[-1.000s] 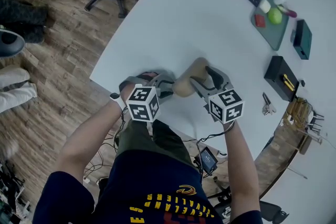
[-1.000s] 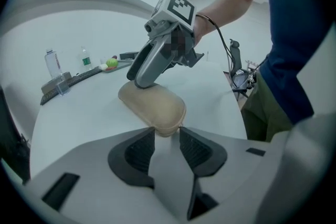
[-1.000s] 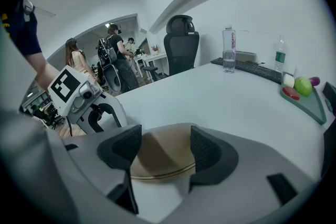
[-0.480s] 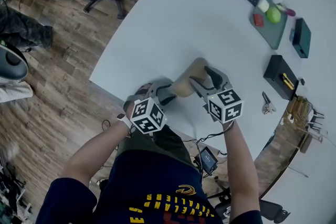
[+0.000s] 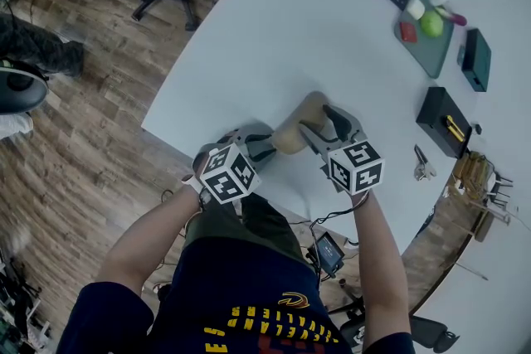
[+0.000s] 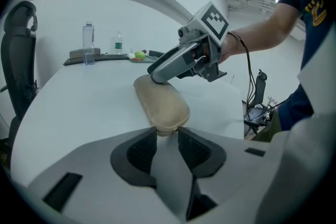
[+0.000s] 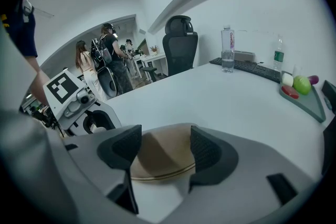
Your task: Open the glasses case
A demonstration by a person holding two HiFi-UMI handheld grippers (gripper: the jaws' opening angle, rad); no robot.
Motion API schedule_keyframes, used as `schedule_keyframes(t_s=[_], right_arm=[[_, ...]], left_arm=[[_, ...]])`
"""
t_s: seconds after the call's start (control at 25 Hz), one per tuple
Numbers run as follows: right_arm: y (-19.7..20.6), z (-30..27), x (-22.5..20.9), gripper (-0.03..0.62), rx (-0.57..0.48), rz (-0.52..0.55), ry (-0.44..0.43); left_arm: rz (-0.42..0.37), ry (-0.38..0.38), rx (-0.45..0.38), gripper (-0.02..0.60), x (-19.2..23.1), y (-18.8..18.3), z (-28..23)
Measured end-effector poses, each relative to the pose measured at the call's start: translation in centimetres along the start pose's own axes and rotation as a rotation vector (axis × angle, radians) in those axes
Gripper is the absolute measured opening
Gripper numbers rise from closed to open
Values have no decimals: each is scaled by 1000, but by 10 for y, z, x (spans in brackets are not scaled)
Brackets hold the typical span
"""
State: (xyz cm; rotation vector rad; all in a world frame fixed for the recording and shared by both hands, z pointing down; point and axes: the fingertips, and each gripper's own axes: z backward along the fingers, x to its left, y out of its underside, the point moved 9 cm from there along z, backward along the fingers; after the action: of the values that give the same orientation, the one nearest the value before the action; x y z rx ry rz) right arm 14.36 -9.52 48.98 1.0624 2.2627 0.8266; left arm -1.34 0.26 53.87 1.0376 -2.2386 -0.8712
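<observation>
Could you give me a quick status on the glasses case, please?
Right gripper clamped across glasses case, on table. Left gripper: jaws just closed further onto its near end. Case still shut. Nothing in the way.

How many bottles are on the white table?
2. A tall clear plastic bottle stands at one end of the black keyboard; a smaller green-labelled bottle behind its other end, near the green tray. Others may be hidden.

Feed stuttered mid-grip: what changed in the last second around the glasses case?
The left gripper rolled in place, and its jaws have just been closing on the near end of the glasses case. The right gripper still clamps the far end; the case stays shut and unmoved.
</observation>
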Motion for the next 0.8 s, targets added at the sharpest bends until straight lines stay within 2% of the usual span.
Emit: schedule_keyframes(t_s=[0.16, 0.44, 0.8], right_arm=[[0, 0, -2, 307, -2, -1, 0], [-1, 0, -1, 307, -1, -2, 0], [-1, 0, 0, 307, 2, 0, 3]], left_arm=[[-18, 40, 14, 129, 5, -1, 0], [-160, 133, 71, 107, 15, -6, 0], [-249, 248, 109, 83, 26, -10, 0]])
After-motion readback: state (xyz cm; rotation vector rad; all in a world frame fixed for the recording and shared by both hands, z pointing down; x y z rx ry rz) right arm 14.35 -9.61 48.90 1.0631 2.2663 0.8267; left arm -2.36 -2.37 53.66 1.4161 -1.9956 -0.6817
